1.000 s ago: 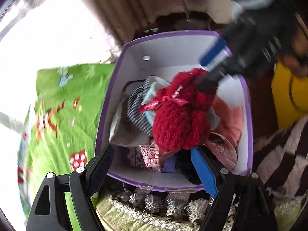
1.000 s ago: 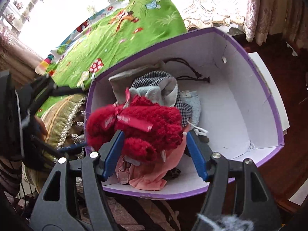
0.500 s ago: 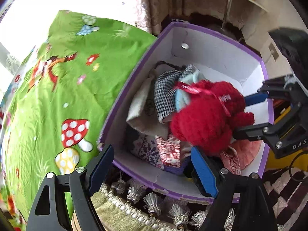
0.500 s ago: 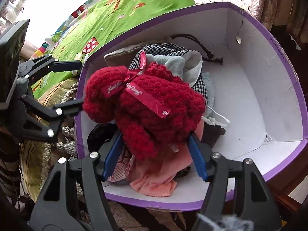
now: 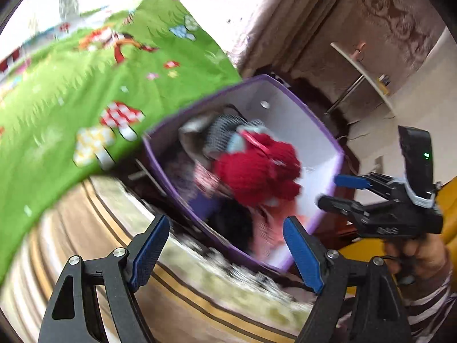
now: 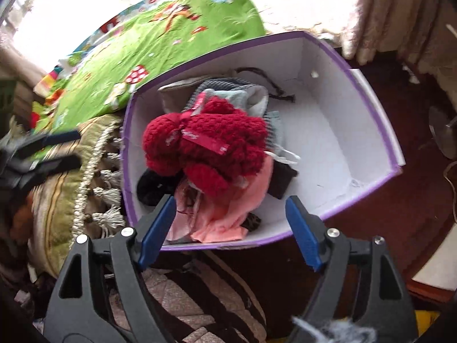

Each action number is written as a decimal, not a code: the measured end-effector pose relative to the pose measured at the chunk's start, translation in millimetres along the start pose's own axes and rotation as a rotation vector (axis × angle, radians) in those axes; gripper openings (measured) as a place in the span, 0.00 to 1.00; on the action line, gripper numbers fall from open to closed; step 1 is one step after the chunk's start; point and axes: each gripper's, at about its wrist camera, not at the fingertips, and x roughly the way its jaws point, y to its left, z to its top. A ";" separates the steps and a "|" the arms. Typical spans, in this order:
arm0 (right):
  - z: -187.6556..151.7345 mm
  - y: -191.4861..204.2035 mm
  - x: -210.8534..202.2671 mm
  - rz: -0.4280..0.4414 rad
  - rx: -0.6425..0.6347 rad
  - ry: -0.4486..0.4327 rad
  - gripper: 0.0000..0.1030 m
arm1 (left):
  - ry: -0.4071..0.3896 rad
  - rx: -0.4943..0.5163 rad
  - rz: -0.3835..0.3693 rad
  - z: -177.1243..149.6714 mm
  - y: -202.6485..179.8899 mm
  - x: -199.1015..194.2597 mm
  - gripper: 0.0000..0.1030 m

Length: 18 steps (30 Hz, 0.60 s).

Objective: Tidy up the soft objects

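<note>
Right gripper now clear of red plush; left-wrist view motion-blurred.

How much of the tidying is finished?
Done: the red knitted toy lies on the clothes pile inside the purple box. In hand: nothing. The right hand-held gripper has just been opening and is empty, and the left hand-held gripper is open too. Left: nothing loose shows outside the box.

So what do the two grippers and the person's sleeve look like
Both the left gripper and the right gripper are black plastic clamps with silver rivets and blue ribbed pads. The sleeve is striped, dark and pale.
</note>
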 end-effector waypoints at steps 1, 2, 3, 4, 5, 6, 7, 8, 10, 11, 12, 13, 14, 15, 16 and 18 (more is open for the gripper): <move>-3.7 0.9 -3.4 -0.037 0.019 -0.019 0.79 | 0.006 -0.012 -0.006 -6.3 -4.1 0.2 0.80; -7.8 1.1 -8.3 -0.079 0.034 -0.042 0.79 | 0.008 -0.023 -0.009 -11.9 -7.2 -0.1 0.81; -12.0 3.1 -12.7 -0.118 0.044 -0.065 0.79 | 0.001 -0.029 -0.006 -16.5 -9.6 -1.0 0.81; -15.3 5.3 -15.9 -0.150 0.057 -0.088 0.79 | -0.017 -0.026 0.011 -20.6 -11.6 -2.6 0.81; -18.3 6.4 -19.6 -0.178 0.076 -0.108 0.80 | -0.032 -0.029 0.024 -24.0 -12.4 -3.8 0.81; -20.8 6.6 -23.0 -0.201 0.101 -0.128 0.80 | -0.041 -0.037 0.033 -26.2 -12.7 -3.8 0.81; -23.0 7.4 -26.0 -0.215 0.120 -0.146 0.80 | -0.050 -0.044 0.038 -28.8 -14.4 -3.6 0.82; -24.1 8.4 -27.9 -0.227 0.128 -0.157 0.80 | -0.054 -0.052 0.042 -30.1 -15.9 -2.9 0.85; -24.4 9.7 -31.0 -0.253 0.133 -0.172 0.80 | -0.062 -0.061 0.052 -30.3 -17.5 -1.5 0.87; -23.5 9.2 -32.3 -0.263 0.131 -0.175 0.80 | -0.065 -0.066 0.052 -29.6 -17.6 0.5 0.88; -22.9 9.1 -33.1 -0.265 0.128 -0.177 0.80 | -0.067 -0.073 0.052 -29.3 -17.2 0.9 0.89; -23.3 9.0 -34.9 -0.265 0.125 -0.179 0.80 | -0.067 -0.082 0.054 -28.5 -16.5 1.0 0.89; -23.4 8.2 -37.0 -0.267 0.124 -0.183 0.80 | -0.067 -0.087 0.055 -28.0 -16.1 1.3 0.89; -23.6 7.5 -38.5 -0.269 0.125 -0.187 0.80 | -0.065 -0.092 0.054 -27.2 -15.7 1.4 0.89; -23.5 7.2 -39.1 -0.269 0.127 -0.188 0.80 | -0.063 -0.098 0.053 -26.6 -15.3 1.9 0.90; -23.1 9.3 -38.5 -0.266 0.126 -0.190 0.80 | -0.063 -0.103 0.054 -26.2 -15.2 2.8 0.90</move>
